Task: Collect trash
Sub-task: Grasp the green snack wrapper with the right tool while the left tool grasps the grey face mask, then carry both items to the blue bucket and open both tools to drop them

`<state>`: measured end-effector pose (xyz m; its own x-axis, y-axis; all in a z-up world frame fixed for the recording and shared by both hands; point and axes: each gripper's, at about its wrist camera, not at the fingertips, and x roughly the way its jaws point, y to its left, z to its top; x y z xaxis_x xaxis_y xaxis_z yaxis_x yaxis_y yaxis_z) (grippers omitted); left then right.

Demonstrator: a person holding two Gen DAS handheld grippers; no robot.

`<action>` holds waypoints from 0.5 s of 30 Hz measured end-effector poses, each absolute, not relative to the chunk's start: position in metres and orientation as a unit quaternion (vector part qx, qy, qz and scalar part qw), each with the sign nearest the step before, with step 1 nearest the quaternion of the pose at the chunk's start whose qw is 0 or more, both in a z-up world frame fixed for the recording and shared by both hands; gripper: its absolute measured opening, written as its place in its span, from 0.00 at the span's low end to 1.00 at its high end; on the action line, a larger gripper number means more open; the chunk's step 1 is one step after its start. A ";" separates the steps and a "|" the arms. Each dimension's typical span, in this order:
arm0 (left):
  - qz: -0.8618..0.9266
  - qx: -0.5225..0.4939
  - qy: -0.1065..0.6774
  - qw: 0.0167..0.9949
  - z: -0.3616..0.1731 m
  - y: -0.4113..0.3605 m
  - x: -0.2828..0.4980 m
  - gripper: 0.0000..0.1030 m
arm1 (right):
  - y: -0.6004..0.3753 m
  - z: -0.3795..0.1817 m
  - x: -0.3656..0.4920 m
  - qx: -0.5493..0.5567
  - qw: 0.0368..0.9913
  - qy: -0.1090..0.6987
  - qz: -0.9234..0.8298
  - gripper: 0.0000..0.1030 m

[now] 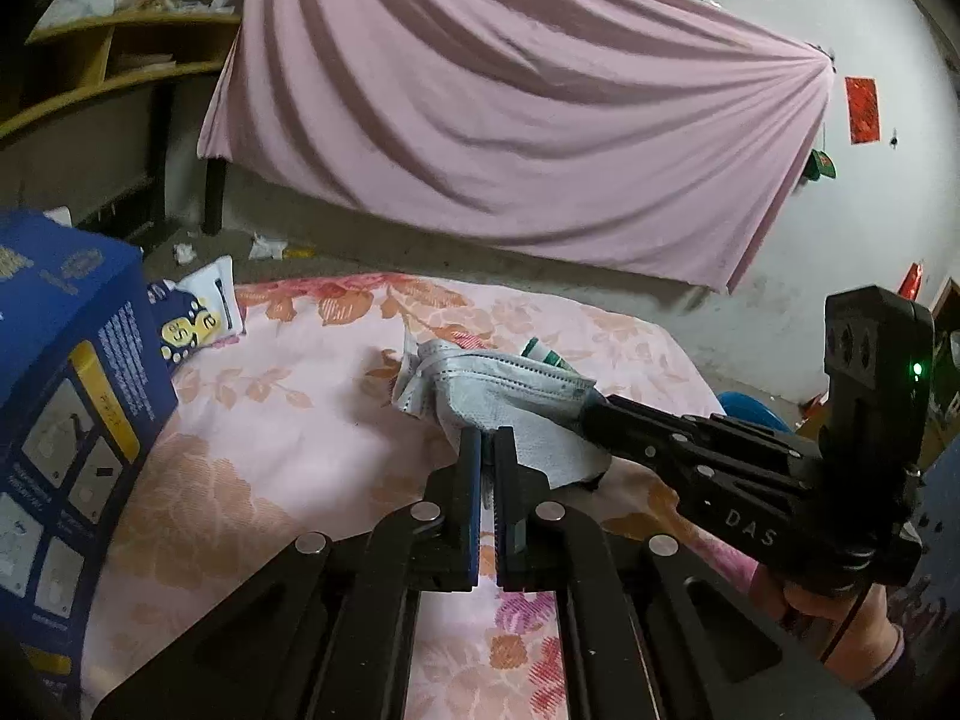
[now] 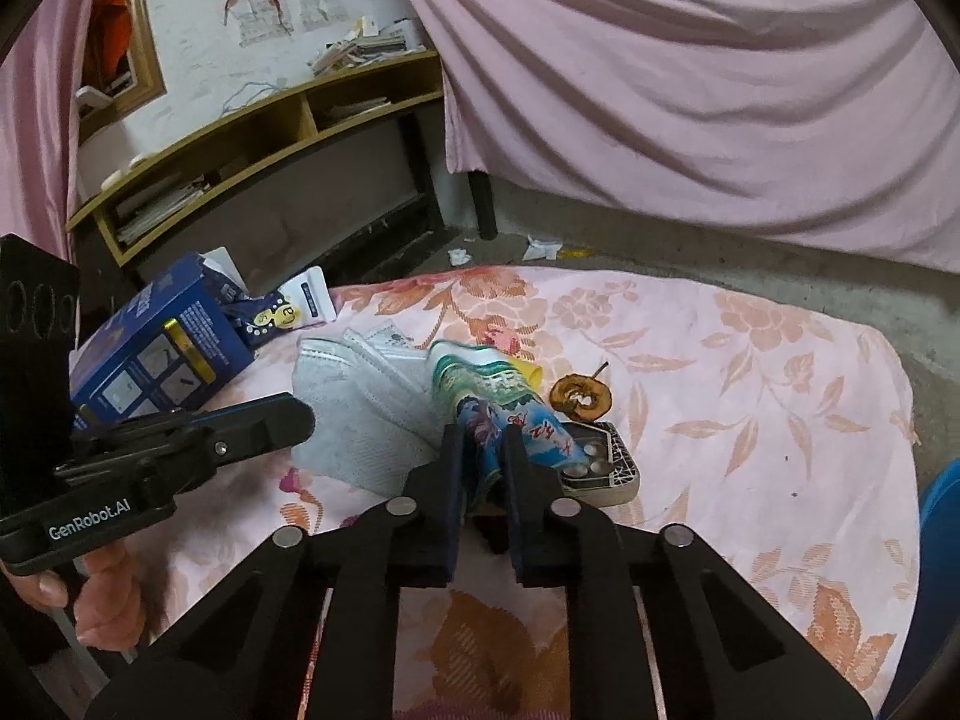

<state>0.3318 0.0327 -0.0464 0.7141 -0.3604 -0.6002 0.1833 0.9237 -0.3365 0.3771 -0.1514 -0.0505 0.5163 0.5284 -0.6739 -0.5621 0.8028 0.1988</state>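
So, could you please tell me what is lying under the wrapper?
The wrapper, pinched by the right gripper, overlaps a face mask on one side and a small tray on the other. What is beneath its middle is covered.

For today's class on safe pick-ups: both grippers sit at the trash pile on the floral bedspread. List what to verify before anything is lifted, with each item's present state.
1. Left gripper shut on the grey crumpled face mask: ok.
2. Right gripper shut on the colourful printed plastic wrapper: ok.
3. Wrapper free of the small grey grid-patterned tray: not ok, it overlaps the tray.
4. Brown dried fruit ring outside both grips: ok.
5. Blue cardboard box apart from the mask: ok.
6. A bin within reach: cannot tell.
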 end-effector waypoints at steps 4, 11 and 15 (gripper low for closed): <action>-0.142 -0.100 0.323 0.930 -0.040 0.024 0.320 0.01 | -0.153 -0.046 0.372 -0.024 0.878 0.365 0.308 0.07; -0.127 -0.085 0.276 0.949 -0.031 0.023 0.301 0.00 | -0.168 -0.037 0.363 -0.004 0.898 0.334 0.287 0.07; -0.119 -0.077 0.242 0.960 -0.025 0.023 0.290 0.00 | -0.184 -0.029 0.356 0.022 0.909 0.308 0.280 0.07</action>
